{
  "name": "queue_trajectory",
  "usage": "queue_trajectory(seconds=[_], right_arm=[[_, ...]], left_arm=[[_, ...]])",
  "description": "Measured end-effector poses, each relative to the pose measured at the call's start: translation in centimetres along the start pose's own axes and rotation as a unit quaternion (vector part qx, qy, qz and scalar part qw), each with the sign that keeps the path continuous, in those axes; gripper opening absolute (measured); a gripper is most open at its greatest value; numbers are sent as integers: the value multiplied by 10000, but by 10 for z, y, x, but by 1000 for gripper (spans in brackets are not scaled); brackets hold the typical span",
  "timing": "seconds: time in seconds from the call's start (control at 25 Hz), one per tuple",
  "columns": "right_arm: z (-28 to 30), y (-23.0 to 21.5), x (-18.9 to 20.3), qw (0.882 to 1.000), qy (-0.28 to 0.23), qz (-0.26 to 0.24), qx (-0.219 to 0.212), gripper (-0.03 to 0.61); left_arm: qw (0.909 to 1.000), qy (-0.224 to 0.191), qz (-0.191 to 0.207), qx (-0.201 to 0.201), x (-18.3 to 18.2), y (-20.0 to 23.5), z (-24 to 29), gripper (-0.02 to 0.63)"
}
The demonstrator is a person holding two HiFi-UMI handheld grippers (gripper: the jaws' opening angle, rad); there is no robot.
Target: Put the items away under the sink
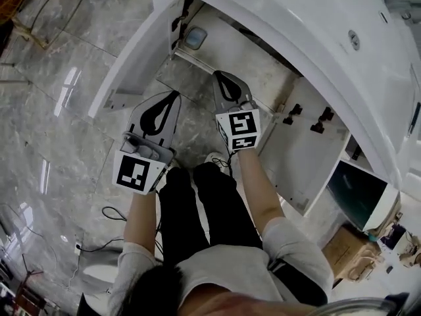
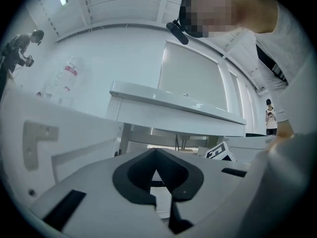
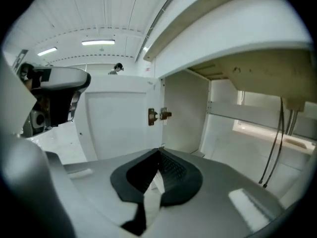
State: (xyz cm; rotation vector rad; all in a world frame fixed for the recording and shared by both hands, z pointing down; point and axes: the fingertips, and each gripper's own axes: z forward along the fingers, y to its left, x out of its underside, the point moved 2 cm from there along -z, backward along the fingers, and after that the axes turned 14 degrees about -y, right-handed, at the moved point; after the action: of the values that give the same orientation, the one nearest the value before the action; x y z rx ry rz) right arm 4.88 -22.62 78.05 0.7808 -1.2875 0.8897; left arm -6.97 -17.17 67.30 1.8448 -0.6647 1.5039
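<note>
Nearest, in front of the cabinet (image 1: 263, 78): noted black trousers (image 1: 197, 203) over a grey marble floor (image 1: 52, 110), with a thin cable (image 1: 113, 213) lying farther out from the cabinet.

Next, located the left gripper (image 1: 175, 95) just short of the cabinet, beside its open left door (image 1: 131, 58), tips aimed at the opening. Checked in the left gripper view: jaws closed tip to tip, holding nothing.

Located the right gripper (image 1: 218, 76) a little farther forward, tips at the cabinet's front edge. Checked in the right gripper view: jaws likewise pressed together, nothing between them. Seen beyond those tips: a metal hinge (image 3: 158, 115) on the cabinet's left side and two dark hoses (image 3: 275, 143) hanging toward its right.

Inside the cabinet, at the back left corner: recorded one small pale blue-grey item (image 1: 195, 38) resting on the base, apart from both grippers. Could not determine its kind.

At the cabinet's right: noted the right door (image 1: 299, 170) swung wide open.

Farthest, directly above the cabinet: noted the white sink (image 1: 316, 31).
</note>
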Motion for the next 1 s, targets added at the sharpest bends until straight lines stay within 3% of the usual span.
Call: queue_trajectory(seconds=[0.56, 1.0], right_arm=[[-81, 19, -215, 9994, -254, -246, 3, 11], [-114, 31, -360, 9973, -702, -219, 18, 11]], left_arm=[[9989, -249, 209, -350, -199, -30, 6, 8], [9968, -427, 402, -541, -320, -48, 5, 8]])
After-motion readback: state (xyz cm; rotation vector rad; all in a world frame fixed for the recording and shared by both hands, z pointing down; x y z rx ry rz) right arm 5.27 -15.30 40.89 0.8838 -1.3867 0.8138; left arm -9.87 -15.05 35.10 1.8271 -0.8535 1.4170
